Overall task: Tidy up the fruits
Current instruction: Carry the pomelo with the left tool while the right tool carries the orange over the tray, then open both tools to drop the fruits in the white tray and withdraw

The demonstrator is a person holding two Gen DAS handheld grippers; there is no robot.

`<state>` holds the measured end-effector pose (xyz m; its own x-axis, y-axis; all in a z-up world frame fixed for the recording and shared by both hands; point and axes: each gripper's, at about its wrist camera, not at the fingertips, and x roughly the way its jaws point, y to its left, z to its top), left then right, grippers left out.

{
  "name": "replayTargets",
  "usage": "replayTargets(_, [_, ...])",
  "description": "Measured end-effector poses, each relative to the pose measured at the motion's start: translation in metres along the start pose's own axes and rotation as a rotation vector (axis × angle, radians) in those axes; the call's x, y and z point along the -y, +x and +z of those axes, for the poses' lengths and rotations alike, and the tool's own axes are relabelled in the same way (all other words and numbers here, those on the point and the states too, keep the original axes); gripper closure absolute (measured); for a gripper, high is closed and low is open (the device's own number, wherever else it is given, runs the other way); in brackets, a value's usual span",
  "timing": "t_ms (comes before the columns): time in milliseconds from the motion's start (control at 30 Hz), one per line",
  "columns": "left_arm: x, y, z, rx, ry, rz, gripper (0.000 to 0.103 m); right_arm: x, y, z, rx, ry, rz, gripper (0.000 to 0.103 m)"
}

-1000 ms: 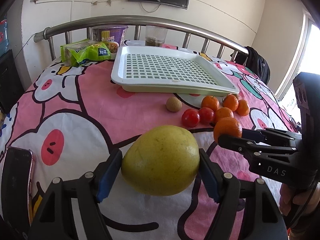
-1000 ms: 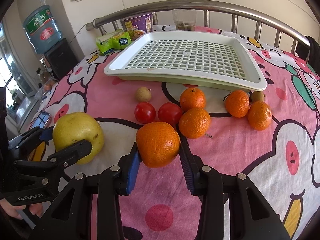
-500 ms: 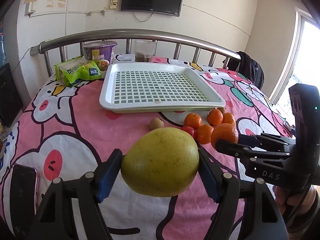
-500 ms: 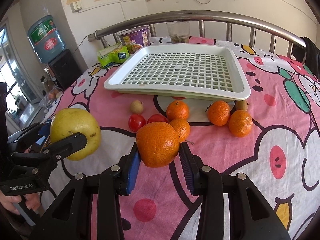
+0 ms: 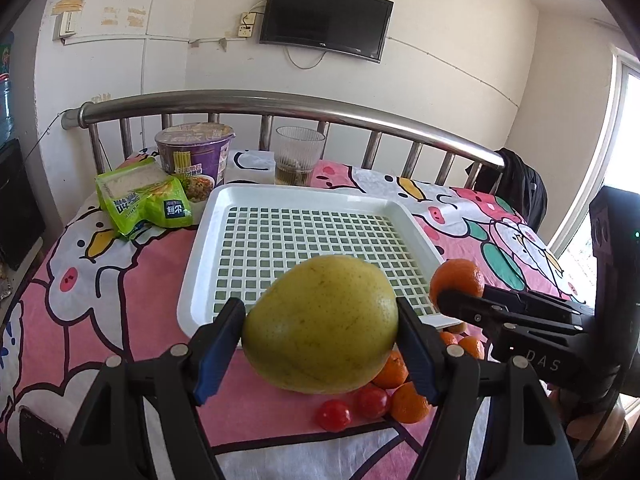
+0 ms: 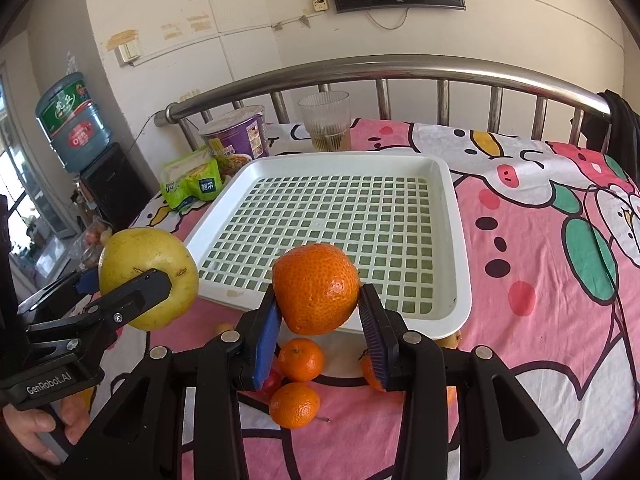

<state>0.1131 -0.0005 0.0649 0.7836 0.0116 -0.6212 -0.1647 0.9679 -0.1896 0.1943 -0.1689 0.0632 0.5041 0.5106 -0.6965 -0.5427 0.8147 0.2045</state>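
While fruit held, tray (image 6: 460, 240) bare

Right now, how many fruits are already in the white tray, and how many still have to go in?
None are in yet: the white tray shows only bare grid. In hand: the left gripper holds the big yellow pomelo, and the right gripper holds an orange, both near the tray's front edge. Left on the bedsheet: small oranges and two tomatoes; some may be hidden, so I can't count exactly.
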Motion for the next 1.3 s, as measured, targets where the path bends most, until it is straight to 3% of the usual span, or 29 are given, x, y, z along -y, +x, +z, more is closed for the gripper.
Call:
replayTargets(167, [-0.004, 0.039, 0.02, -0.009, -0.009, 0.019, 0.027, 0.014, 0.032, 0.03, -0.035, 0.023, -0.038, 0.065])
replayTargets(300, [-0.012, 0.074, 0.028, -0.061, -0.037, 0.034, 0.027, 0.021, 0.063, 0.046, -0.082, 0.03, -0.071, 0.065])
replayTargets(733, [-0.019, 0.129, 0.033, -0.133, -0.051, 0.083, 0.027, 0.041, 0.13, 0.063, -0.187, 0.029, -0.176, 0.065])
replayTargets(833, [-0.018, 0.129, 0.035, -0.126, -0.052, 0.091, 0.027, 0.045, 0.133, 0.062, -0.195, 0.041, -0.175, 0.063])
replayTargets(900, [-0.019, 0.124, 0.036, -0.109, -0.062, 0.073, 0.027, 0.047, 0.129, 0.063, -0.19, 0.058, -0.152, 0.049])
replayTargets(933, [-0.02, 0.115, 0.038, -0.075, -0.074, 0.056, 0.025, 0.048, 0.123, 0.064, -0.178, 0.074, -0.147, 0.033])
replayTargets(967, [-0.021, 0.104, 0.041, -0.04, -0.085, 0.045, 0.018, 0.049, 0.114, 0.064, -0.148, 0.092, -0.147, 0.021])
replayTargets(1033, [-0.022, 0.075, 0.049, 0.057, -0.099, 0.025, 0.003, 0.047, 0.092, 0.064, -0.073, 0.104, -0.156, 0.014])
replayTargets(1100, [-0.021, 0.047, 0.052, 0.141, -0.086, 0.026, 0.0, 0.041, 0.073, 0.062, -0.04, 0.094, -0.155, 0.013])
replayTargets(1300, [-0.021, -0.002, 0.048, 0.189, -0.055, -0.01, 0.0, 0.011, 0.016, 0.041, 0.074, 0.015, -0.147, 0.011])
